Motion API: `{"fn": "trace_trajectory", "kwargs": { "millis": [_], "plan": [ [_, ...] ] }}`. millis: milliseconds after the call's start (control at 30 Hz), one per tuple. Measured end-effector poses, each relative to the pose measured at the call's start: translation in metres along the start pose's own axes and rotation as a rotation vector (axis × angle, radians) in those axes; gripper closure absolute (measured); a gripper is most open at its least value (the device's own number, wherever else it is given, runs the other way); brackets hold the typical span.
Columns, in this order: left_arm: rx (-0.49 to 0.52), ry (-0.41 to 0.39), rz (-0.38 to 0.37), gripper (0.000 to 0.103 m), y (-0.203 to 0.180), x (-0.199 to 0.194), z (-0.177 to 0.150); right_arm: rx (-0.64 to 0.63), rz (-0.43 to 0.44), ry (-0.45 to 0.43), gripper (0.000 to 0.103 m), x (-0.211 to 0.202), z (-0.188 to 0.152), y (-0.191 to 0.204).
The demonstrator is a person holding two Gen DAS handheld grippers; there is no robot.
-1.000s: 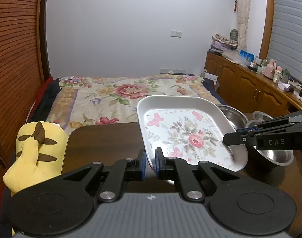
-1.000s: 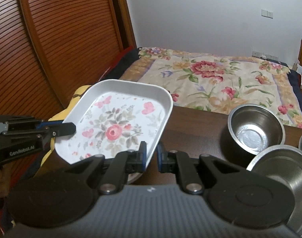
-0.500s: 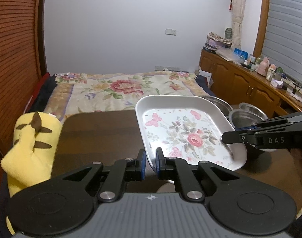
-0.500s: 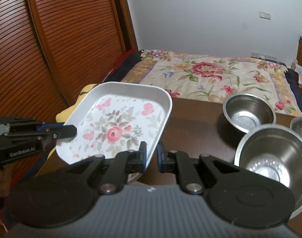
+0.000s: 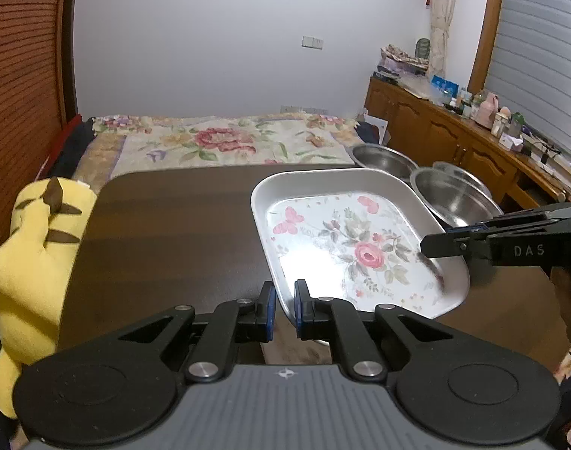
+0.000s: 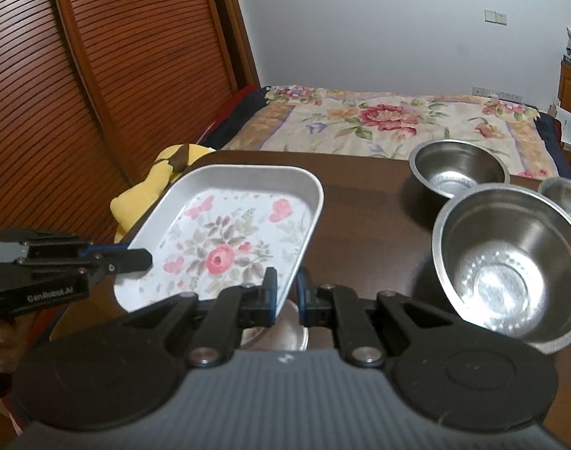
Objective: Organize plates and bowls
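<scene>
yellow plush toy (image 5: 34,258) – table's left edge | floral bedspread (image 5: 225,142) – behind

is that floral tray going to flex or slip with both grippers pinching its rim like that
The floral tray looks like thin metal, so probably stiff and light; its outline stays straight between the left gripper and right gripper. Its smooth rim may slip, since both hold only the edge. It seems lifted and tilted, so it could pivot.

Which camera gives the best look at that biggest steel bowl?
The right wrist view: the big steel bowl sits close, its whole inside visible. In the left wrist view the bowl is farther off, partly hidden behind the floral tray.
</scene>
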State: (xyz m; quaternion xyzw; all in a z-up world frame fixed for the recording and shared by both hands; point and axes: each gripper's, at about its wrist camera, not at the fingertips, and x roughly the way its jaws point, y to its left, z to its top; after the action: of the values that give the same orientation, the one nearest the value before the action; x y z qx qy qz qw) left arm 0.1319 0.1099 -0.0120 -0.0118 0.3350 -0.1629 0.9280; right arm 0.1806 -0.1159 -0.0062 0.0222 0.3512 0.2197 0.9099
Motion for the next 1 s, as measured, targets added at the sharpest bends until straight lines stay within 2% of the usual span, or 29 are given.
{"fn": "trace_trajectory", "kwargs": {
  "millis": [433,1000],
  "plan": [
    [-0.011,0.03,-0.005,0.092,-0.005,-0.012,-0.033,0.001,0.024,0.021,0.091,-0.006,-0.035,0.003],
    [0.008,0.014,0.007,0.092,-0.008,-0.019,-0.041,0.031,0.037,-0.018,0.091,-0.017,-0.057,0.006]
  ]
}}
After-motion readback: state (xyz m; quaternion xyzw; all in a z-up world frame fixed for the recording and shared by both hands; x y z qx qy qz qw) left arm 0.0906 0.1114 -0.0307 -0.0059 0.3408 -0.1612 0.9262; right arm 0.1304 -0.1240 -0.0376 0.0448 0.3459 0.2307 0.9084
